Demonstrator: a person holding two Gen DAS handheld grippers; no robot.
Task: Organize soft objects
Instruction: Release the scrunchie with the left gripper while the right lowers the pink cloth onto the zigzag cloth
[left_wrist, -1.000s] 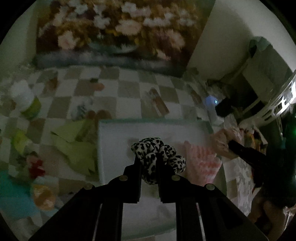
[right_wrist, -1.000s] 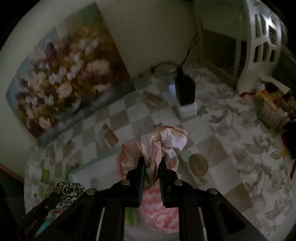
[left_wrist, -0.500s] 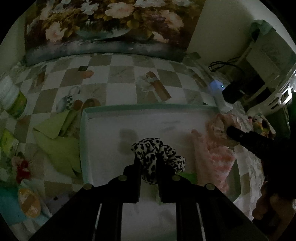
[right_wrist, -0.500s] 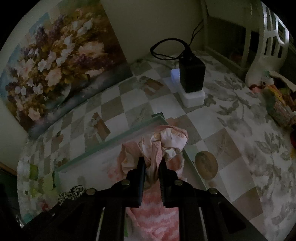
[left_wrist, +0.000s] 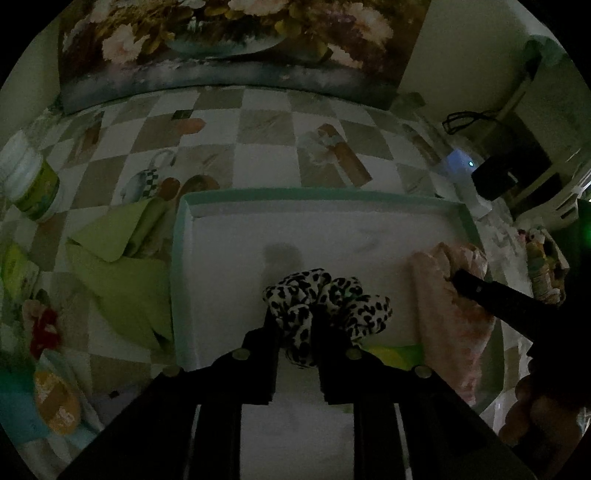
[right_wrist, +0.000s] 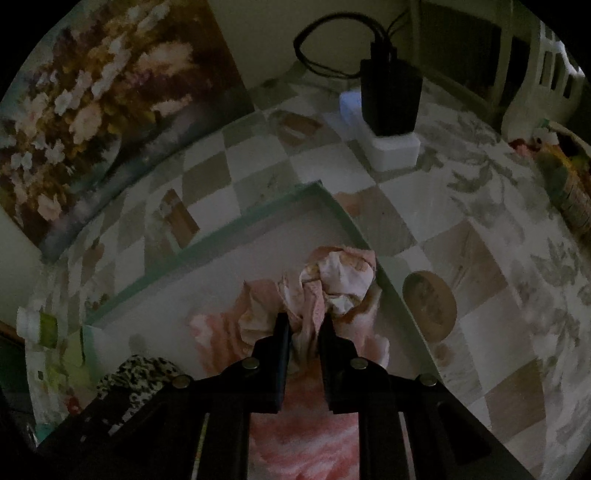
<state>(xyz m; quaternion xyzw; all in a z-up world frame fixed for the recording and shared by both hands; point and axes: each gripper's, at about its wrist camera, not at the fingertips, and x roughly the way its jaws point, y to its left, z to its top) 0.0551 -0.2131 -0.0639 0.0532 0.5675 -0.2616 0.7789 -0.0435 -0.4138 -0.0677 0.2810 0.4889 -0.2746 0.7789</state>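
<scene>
A leopard-print scrunchie (left_wrist: 332, 295) sits low over the white tray with a teal rim (left_wrist: 314, 194), near its middle. My left gripper (left_wrist: 297, 321) still pinches the scrunchie's near loop while its jaws are opening. My right gripper (right_wrist: 303, 321) is shut on a bunched pale pink floral cloth (right_wrist: 340, 277) at the tray's right side, over a folded pink zigzag towel (right_wrist: 295, 424) lying in the tray. The left wrist view shows the right gripper's dark finger (left_wrist: 476, 288) on that cloth (left_wrist: 439, 262). The scrunchie (right_wrist: 136, 373) shows at lower left in the right wrist view.
Green cloths (left_wrist: 122, 280) lie left of the tray, a white jar with a green label (left_wrist: 29, 184) farther left. A black charger on a white block (right_wrist: 391, 99) stands behind the tray's right corner. A flower painting (left_wrist: 221, 37) leans on the wall.
Both grippers have sunk toward the tray, each with its cloth. The scrunchie and the pink cloth now sit close to the tray floor.
</scene>
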